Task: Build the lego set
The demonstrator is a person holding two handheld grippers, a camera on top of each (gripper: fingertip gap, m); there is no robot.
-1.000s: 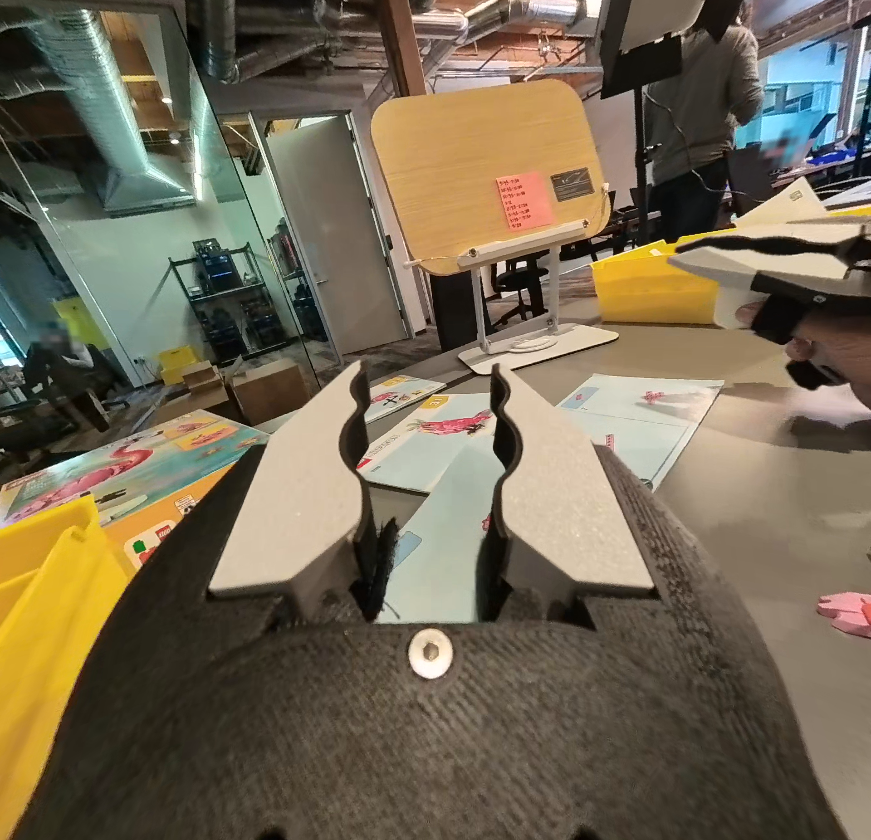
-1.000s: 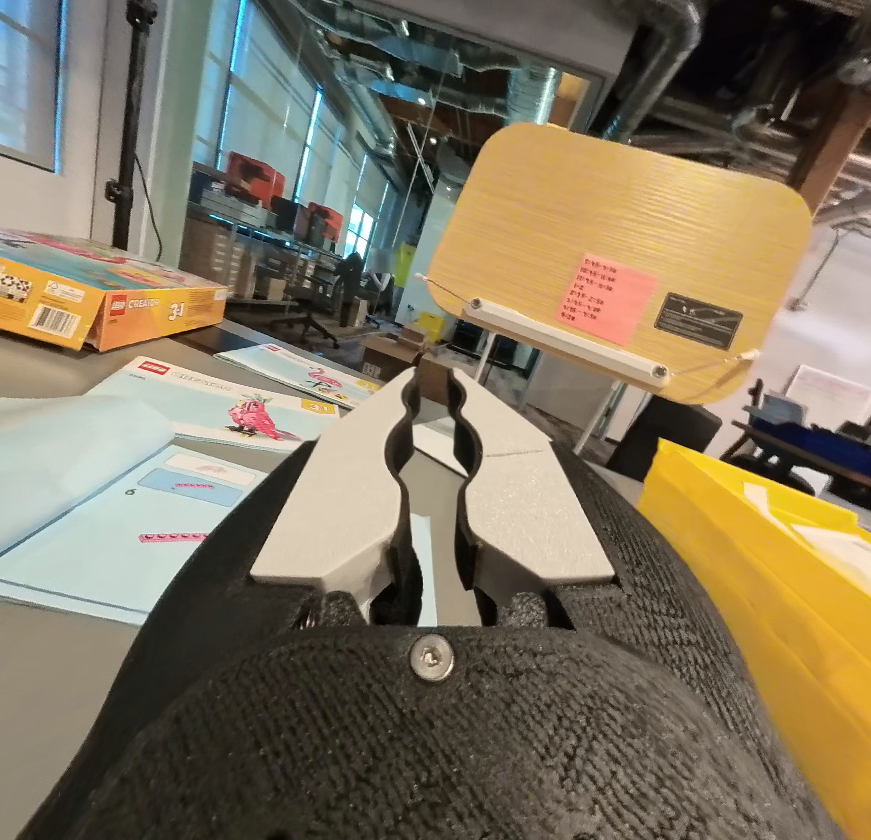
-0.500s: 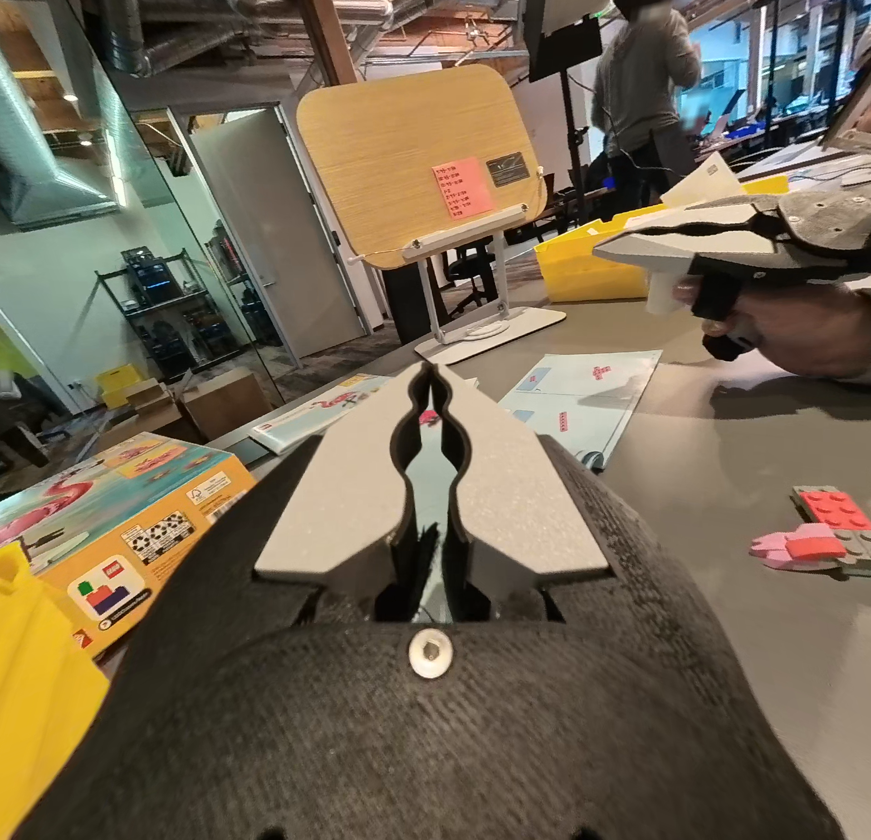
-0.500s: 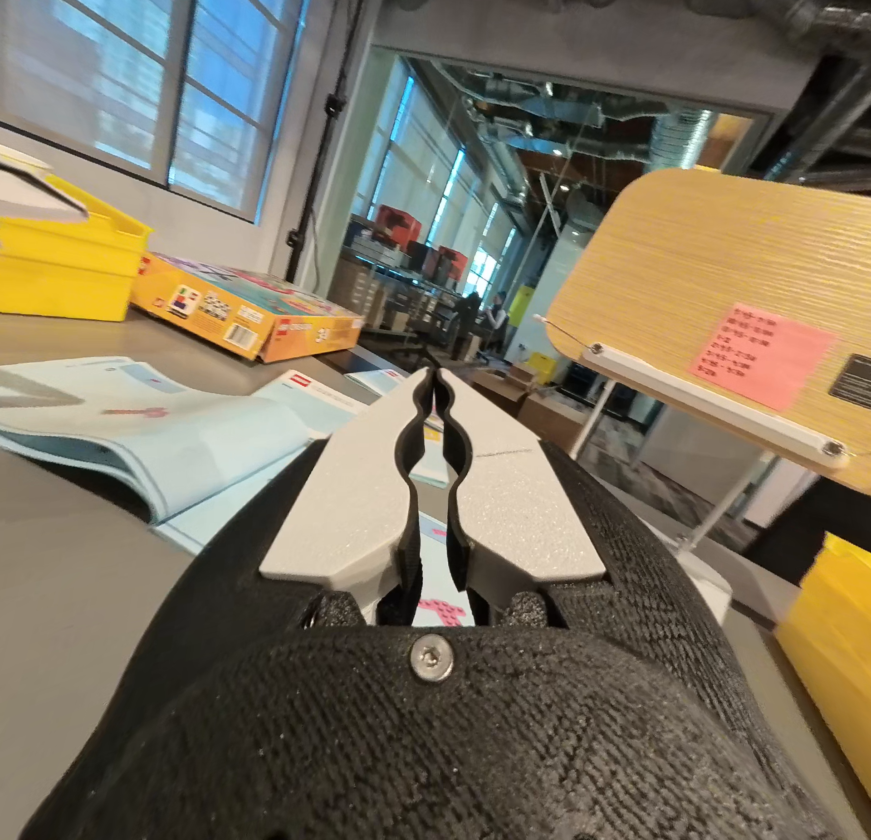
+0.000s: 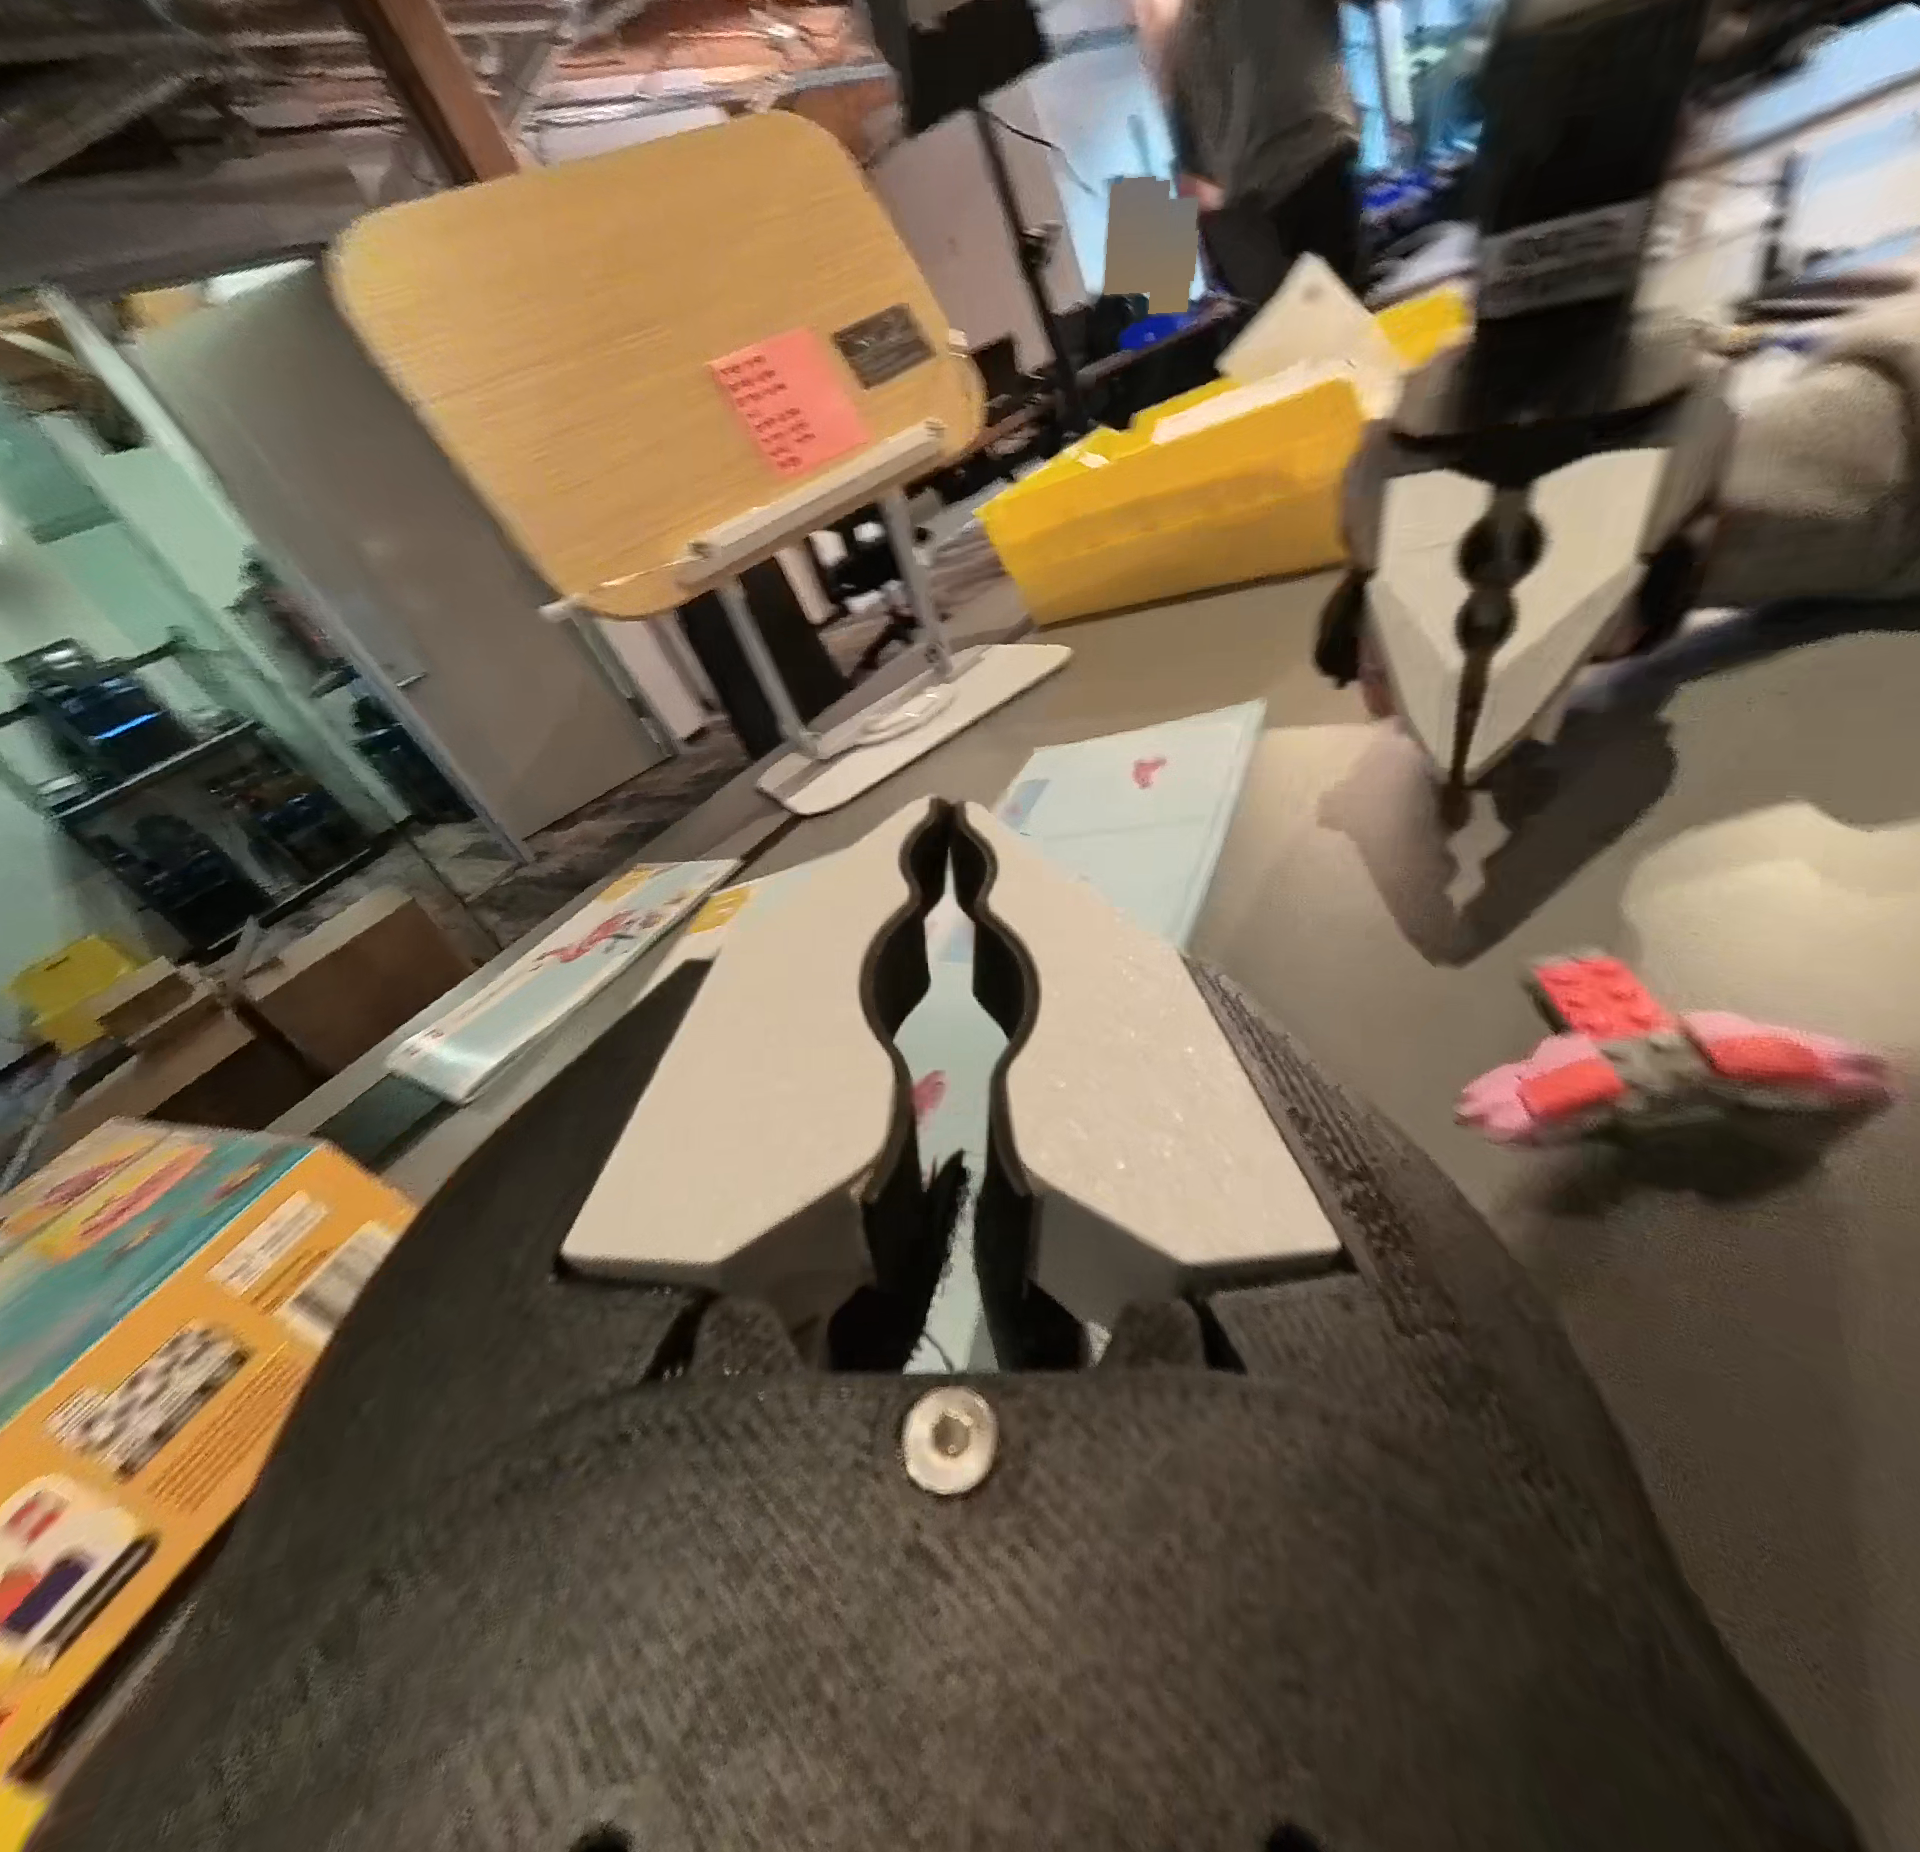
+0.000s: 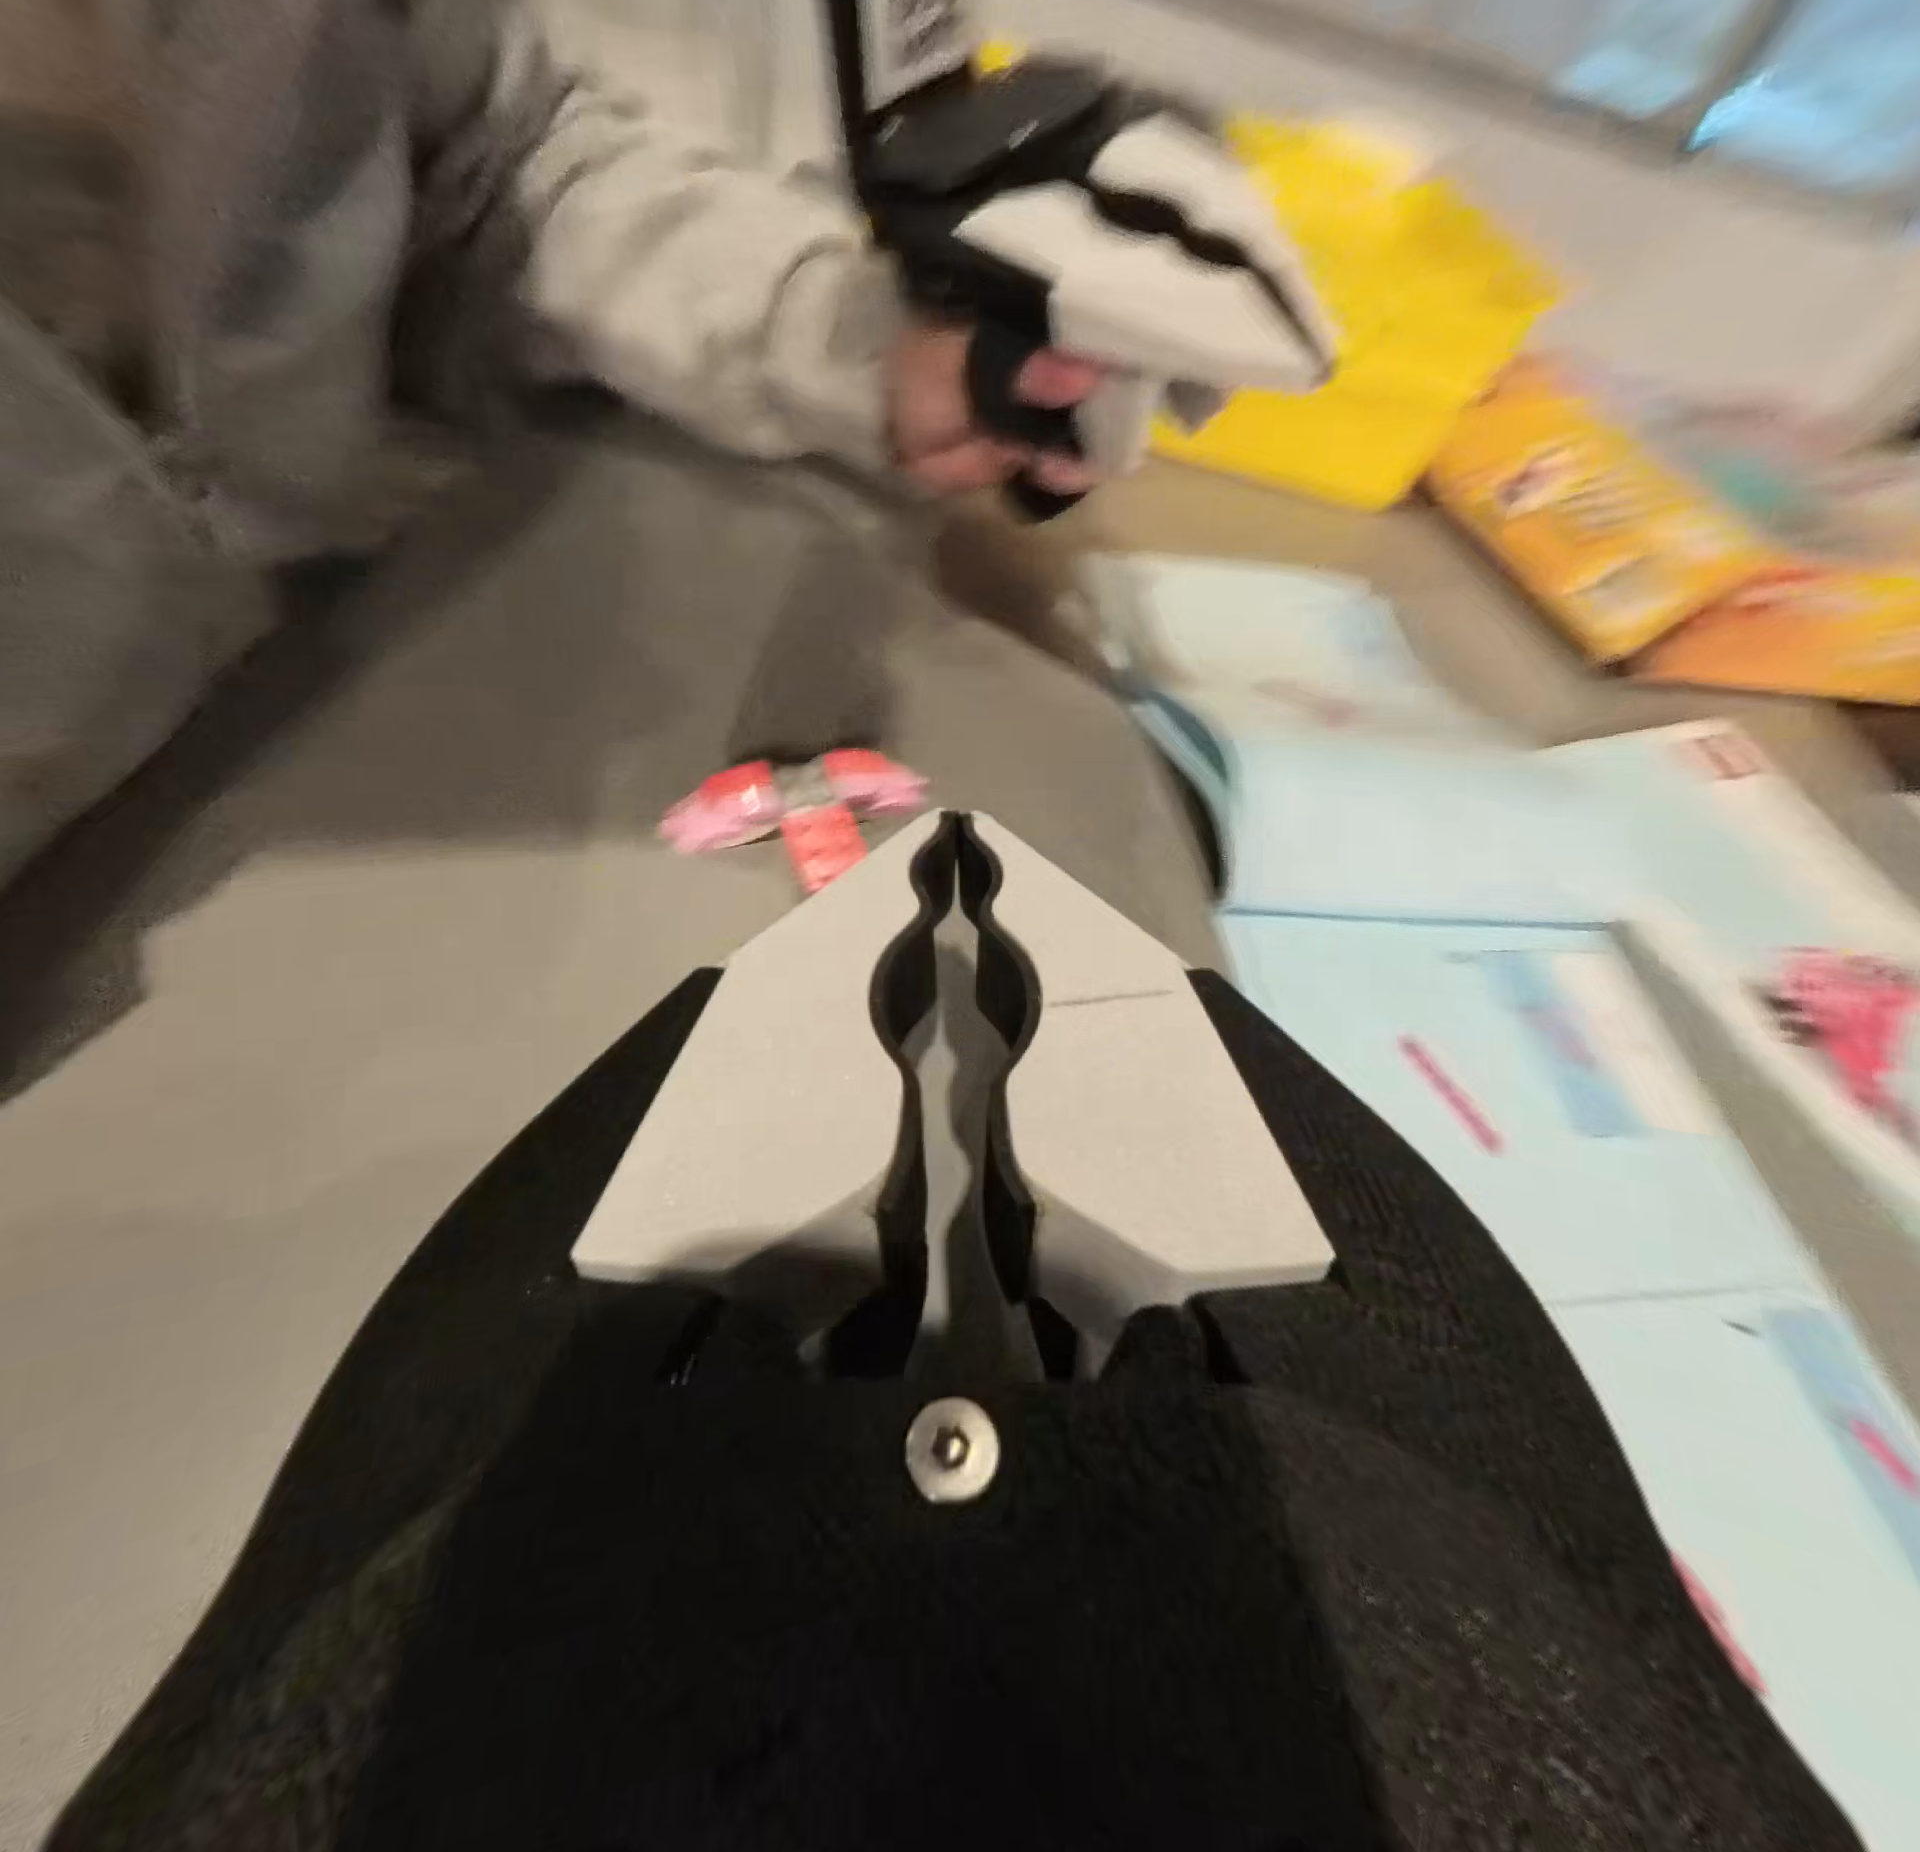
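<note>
**On the grey surface, a half-built piece waits between two empty claws**

On the bare grey surface lies the task's thing: a small pink, red and grey lego assembly, flat and untouched, apart from both tools. The right claw points down at it from just short of its near edge, tips pressed together and pinching nothing. The left claw hangs higher and off to one side, aimed past the open instruction booklet; its tips are likewise together and empty.

The step in hand looks like a reach for the assembly. To do it well, the right claw should spread before it arrives, come in low and level, and close across the narrow sides rather than the studded top. The left claw could steady the far end. Motion blur suggests speed; slowing should avoid knocking the piece away. Beyond lie a yellow bin, the set's box and a wooden book stand.
</note>
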